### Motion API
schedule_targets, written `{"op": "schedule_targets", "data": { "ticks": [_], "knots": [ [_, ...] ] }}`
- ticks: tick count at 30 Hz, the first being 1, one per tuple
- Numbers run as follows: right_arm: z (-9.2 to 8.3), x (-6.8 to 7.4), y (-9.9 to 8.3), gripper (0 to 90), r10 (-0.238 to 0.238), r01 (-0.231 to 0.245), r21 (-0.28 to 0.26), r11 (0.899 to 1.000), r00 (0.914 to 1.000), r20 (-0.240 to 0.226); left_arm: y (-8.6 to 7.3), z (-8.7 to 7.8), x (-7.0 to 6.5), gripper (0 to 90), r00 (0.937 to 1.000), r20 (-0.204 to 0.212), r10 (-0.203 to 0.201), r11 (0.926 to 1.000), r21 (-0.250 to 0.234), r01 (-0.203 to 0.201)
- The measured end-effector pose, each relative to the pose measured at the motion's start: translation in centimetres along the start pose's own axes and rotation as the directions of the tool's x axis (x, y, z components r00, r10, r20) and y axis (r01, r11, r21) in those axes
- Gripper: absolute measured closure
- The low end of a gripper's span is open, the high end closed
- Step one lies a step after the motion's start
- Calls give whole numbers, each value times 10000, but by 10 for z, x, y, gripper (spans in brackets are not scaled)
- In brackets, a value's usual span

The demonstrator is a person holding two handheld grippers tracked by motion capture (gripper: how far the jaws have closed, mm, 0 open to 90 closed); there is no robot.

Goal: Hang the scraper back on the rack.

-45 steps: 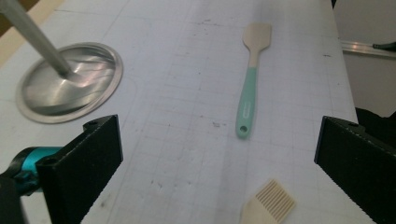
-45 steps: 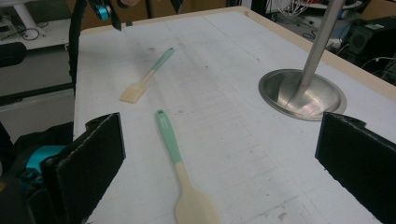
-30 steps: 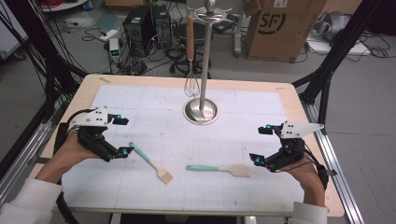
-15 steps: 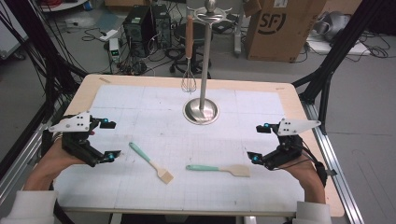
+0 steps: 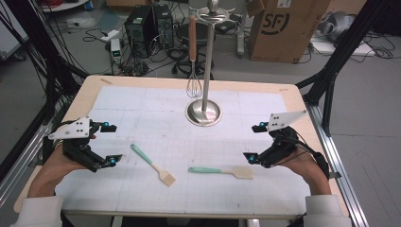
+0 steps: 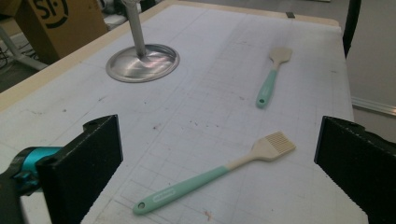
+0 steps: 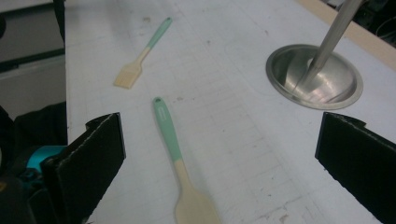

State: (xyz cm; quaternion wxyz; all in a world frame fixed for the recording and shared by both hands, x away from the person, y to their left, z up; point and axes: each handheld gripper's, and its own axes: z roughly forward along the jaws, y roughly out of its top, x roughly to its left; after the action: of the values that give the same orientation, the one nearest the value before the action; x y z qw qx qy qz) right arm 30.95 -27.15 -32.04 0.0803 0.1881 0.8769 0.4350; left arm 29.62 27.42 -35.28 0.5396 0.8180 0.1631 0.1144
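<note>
your left claw gapes wide, the brush just right of it; your right claw, open, sits beside the spatula.

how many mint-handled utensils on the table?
2: a brush lying near the left gripper, and a spatula lying near the right gripper. Both flat on the mat.

- Left gripper: two black jaws wide apart at the bottom corners, nothing between them.
- Pastry brush, mint handle and cream bristles, flat on the white gridded surface between the jaws, bristles toward the right jaw.
- Spatula, mint handle, cream blade, lies farther off, well apart from the brush.
- Steel stand base with upright pole, upper left.
- Cardboard box beyond the surface edge.
</note>
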Motion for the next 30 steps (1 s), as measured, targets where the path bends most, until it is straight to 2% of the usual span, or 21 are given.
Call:
{"op": "schedule_targets", "data": {
  "ticks": [1,3,4,8,13,15,16,17,19,20,21,26,30],
  "knots": [
    [2,0,2,2,-137,137,152,9998,9999,4,0,0,0,17,10000,17,-19,10000,-35,19],
    [5,0,5,2,-90,90,308,9995,10000,2,-1,1,0,17,10000,-21,59,9999,99,-59],
    [10,0,9,2,-148,152,597,9981,9999,-78,-1,1,0,17,10000,-44,74,9998,190,-73],
    [18,0,16,2,-220,236,908,9956,9996,-186,-1,2,0,17,10000,-9,74,9998,181,-74],
    [37,1,25,2,-428,485,1632,9854,9983,-385,-2,2,1,17,10000,-20,29,9999,163,-29],
    [40,2,27,2,-477,547,1762,9828,9979,-434,-2,2,1,17,10000,-14,14,9999,163,-13],
    [46,3,28,2,-528,619,2039,9770,9974,-500,-2,2,0,17,10000,-10,32,9999,161,-32],
    [46,3,28,2,-528,619,2039,9770,9974,-500,-2,2,0,17,10000,6,44,9999,141,-44],
    [51,2,29,2,-618,722,2347,9694,9968,-513,-2,2,0,16,10000,12,51,9999,133,-51],
    [56,2,28,3,-673,787,2621,9618,9964,-521,-2,2,0,17,10000,7,55,9999,140,-55],
    [56,2,28,3,-673,787,2621,9618,9964,-521,-2,2,0,17,10000,7,62,9998,164,-62],
    [70,3,24,9,-862,1031,3472,9321,9942,-637,-2,3,0,17,10000,-17,98,9997,216,-98],
    [80,5,21,9,-919,1111,3840,9166,9935,-678,-1,3,-1,17,9999,-19,105,9998,161,-104]
  ]
}}
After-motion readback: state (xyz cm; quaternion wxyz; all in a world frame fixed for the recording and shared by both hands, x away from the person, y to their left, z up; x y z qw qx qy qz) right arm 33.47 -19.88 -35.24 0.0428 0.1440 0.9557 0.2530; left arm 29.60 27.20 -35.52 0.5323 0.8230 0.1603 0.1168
